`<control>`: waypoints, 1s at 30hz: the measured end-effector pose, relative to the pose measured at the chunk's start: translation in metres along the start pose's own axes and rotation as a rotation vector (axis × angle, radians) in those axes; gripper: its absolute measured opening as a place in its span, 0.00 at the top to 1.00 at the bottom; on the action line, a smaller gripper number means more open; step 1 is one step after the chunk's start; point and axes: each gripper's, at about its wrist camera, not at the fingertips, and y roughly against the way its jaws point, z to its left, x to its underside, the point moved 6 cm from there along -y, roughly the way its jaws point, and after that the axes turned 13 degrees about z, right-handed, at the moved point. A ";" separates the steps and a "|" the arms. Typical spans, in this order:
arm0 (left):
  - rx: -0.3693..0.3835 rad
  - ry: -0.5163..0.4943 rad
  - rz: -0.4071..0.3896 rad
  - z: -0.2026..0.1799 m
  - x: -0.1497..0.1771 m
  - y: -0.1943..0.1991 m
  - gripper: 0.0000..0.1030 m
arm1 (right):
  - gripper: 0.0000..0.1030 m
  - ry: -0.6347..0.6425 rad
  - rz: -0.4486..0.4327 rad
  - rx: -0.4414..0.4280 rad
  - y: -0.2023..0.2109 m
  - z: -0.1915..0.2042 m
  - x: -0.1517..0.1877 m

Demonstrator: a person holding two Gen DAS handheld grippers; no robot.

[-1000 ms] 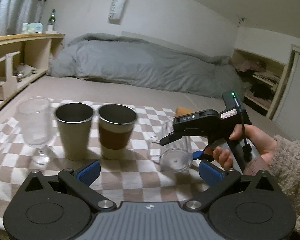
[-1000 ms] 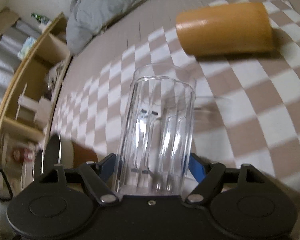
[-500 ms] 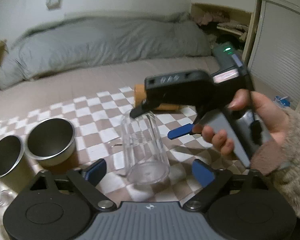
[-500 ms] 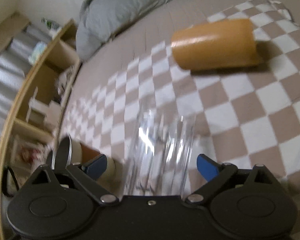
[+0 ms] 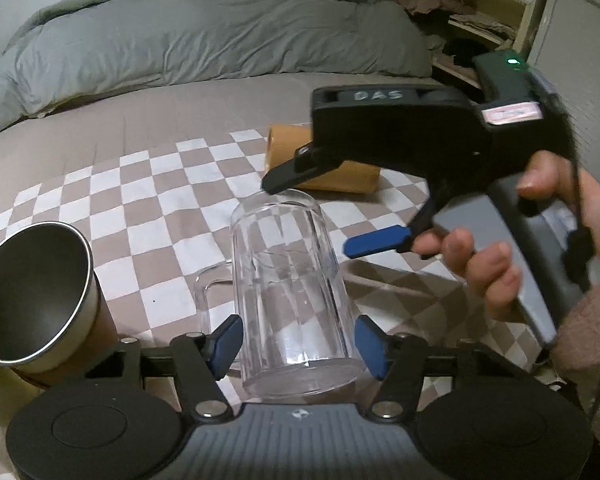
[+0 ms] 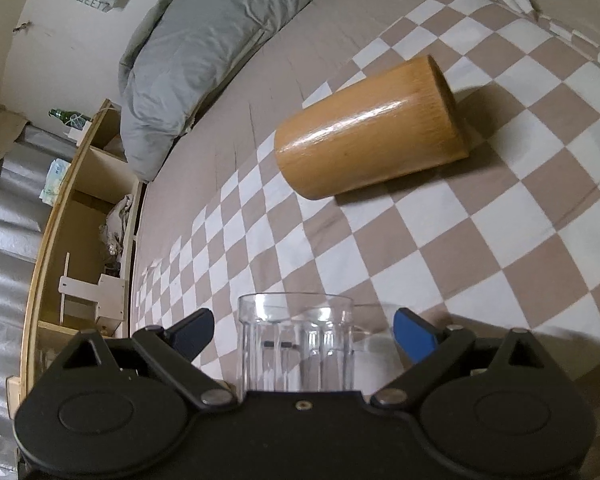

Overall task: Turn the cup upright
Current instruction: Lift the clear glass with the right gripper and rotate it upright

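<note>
A clear glass mug [image 5: 292, 288] with a handle stands between the blue pads of my left gripper [image 5: 298, 344]; the pads sit at its sides near the base, close to the glass, and contact is unclear. My right gripper [image 5: 320, 216] is open, hovering just behind and to the right of the mug's rim. In the right wrist view the mug [image 6: 296, 344] stands upright between the wide-open fingers of the right gripper [image 6: 304, 330], not touched. A wooden cup [image 6: 370, 132] lies on its side on the checkered cloth [image 6: 480, 240] beyond; it also shows in the left wrist view [image 5: 332, 164].
A steel cup [image 5: 32, 300] stands upright at the left of the mug. A grey duvet [image 5: 204, 44] lies across the bed behind. Wooden shelves [image 6: 80, 240] run along the left side.
The right gripper opened and let go of the glass mug, then drew back. The left gripper moved in around the mug's base and its fingers narrowed.
</note>
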 end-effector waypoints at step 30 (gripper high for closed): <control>0.045 -0.061 -0.223 -0.016 0.001 -0.013 0.41 | 0.26 0.737 -0.273 0.271 0.058 0.080 0.058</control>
